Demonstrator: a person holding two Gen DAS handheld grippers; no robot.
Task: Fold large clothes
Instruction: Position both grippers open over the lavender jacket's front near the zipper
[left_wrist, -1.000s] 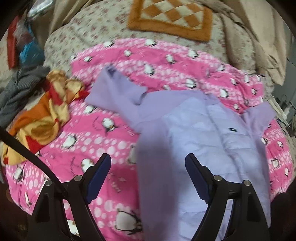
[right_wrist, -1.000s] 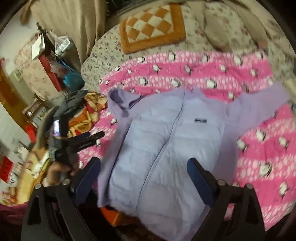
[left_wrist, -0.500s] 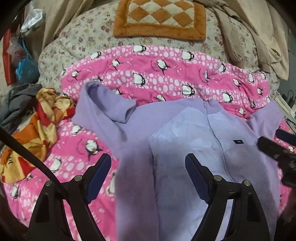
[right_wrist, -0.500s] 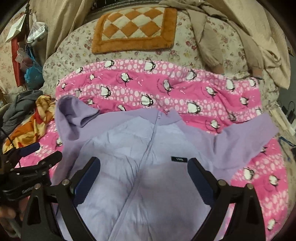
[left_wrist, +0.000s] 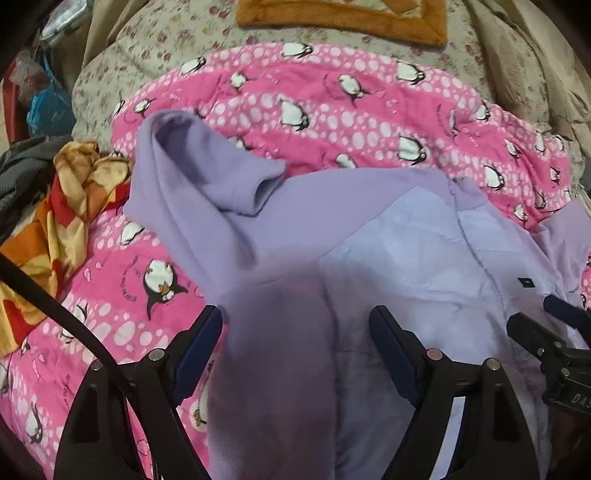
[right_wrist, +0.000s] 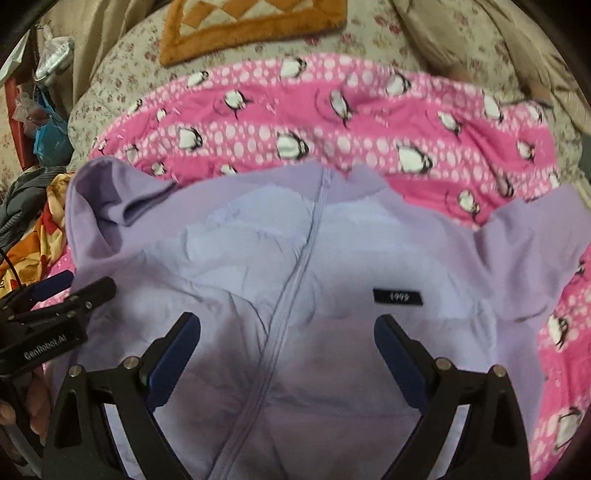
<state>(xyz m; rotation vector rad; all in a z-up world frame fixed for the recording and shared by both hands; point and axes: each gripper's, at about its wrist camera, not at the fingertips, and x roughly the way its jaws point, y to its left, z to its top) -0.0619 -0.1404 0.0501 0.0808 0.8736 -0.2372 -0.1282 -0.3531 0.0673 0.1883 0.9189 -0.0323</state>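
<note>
A lilac zip-up jacket (left_wrist: 406, 251) lies front up on a pink penguin blanket (left_wrist: 332, 96), also seen in the right wrist view (right_wrist: 332, 258) with its zip (right_wrist: 295, 273) and small black label (right_wrist: 397, 296). Its left sleeve (left_wrist: 207, 173) is bent back on itself, cuff toward the collar. Its right sleeve (right_wrist: 532, 236) spreads to the right. My left gripper (left_wrist: 295, 336) is open and empty over the jacket's left side. My right gripper (right_wrist: 288, 343) is open and empty over the chest, astride the zip. Each gripper shows at the edge of the other's view.
An orange, red and yellow cloth (left_wrist: 70, 199) and a grey garment (left_wrist: 22, 173) lie bunched at the left of the blanket. An orange checked cushion (right_wrist: 251, 26) lies beyond on a floral bedspread (left_wrist: 155, 48). Beige fabric (right_wrist: 480, 40) is piled at the far right.
Both grippers have moved in lower and closer over the jacket, which fills more of each view. The jaws stay open. The jacket has not moved.
</note>
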